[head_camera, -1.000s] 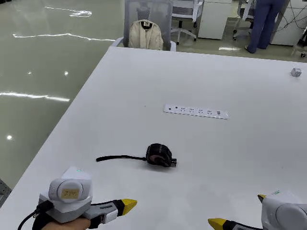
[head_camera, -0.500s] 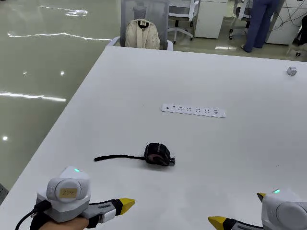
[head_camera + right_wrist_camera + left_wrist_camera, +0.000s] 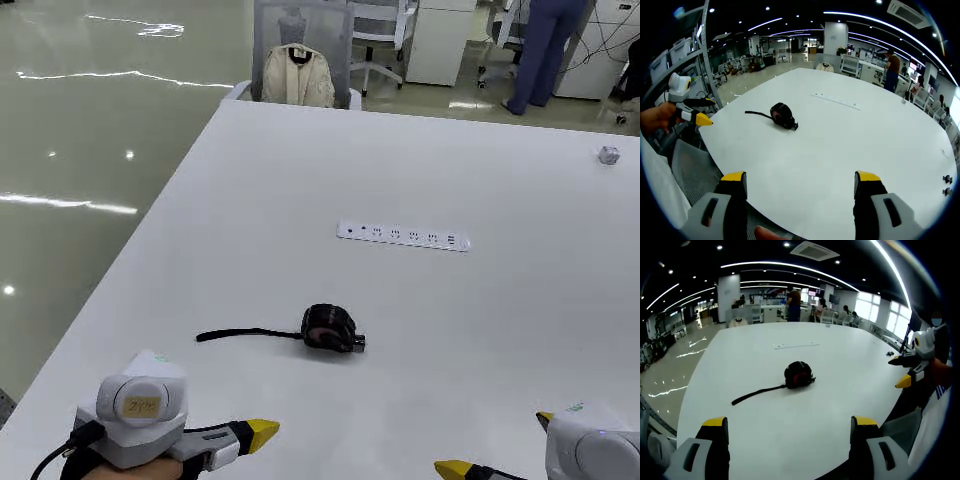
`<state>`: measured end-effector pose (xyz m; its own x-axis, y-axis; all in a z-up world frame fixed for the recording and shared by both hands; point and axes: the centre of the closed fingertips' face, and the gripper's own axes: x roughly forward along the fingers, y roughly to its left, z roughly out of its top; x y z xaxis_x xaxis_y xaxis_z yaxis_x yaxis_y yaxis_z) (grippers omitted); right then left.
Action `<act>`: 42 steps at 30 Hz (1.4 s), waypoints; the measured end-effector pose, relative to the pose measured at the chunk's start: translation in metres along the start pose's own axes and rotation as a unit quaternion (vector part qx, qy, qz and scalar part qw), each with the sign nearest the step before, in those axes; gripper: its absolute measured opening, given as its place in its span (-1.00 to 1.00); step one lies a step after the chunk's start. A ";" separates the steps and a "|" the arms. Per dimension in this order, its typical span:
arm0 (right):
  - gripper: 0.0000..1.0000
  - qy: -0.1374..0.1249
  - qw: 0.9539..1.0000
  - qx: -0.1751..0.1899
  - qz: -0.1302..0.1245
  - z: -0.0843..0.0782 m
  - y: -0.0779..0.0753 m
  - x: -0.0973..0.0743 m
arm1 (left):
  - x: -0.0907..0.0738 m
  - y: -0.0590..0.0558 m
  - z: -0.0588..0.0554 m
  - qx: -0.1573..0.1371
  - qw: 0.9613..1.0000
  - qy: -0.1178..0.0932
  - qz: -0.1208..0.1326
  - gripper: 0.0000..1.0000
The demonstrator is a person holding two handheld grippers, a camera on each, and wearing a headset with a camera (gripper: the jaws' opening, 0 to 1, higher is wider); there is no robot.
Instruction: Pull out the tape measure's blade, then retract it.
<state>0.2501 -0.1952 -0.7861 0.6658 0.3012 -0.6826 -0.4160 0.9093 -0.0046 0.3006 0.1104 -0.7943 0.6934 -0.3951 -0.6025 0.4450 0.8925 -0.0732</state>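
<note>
A black tape measure (image 3: 330,327) with a dark red face lies on the white table (image 3: 300,180), its black wrist strap (image 3: 245,333) trailing to the left. The same tape measure (image 3: 798,374) lies ahead of my left gripper (image 3: 789,425), whose jaws stand wide apart and empty. My left gripper (image 3: 262,432) is at the table's near left edge. My right gripper (image 3: 801,180) is open too, with the tape measure (image 3: 783,115) far ahead of it. The right gripper's yellow tip (image 3: 452,468) sits at the near right edge. Both grippers are well short of the tape measure.
A white power strip (image 3: 403,236) lies across the table's middle, beyond the tape measure. A small grey object (image 3: 608,154) rests at the far right. A chair with a cream jacket (image 3: 297,75) stands at the far end. A person (image 3: 545,50) stands in the background.
Both grippers sit slightly lower in the head view than a second ago. The tape measure has not moved on the table; the camera shifted a little.
</note>
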 end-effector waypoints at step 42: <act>0.72 0.002 1.000 -0.012 0.010 0.004 -0.001 0.000 | -0.006 0.008 -0.008 -0.024 0.999 -0.006 0.023 0.96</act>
<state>0.2529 -0.1948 -0.7837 0.6550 0.3192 -0.6849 -0.4441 0.8960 -0.0071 0.2955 0.1219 -0.7972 0.7194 -0.3567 -0.5960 0.3854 0.9189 -0.0848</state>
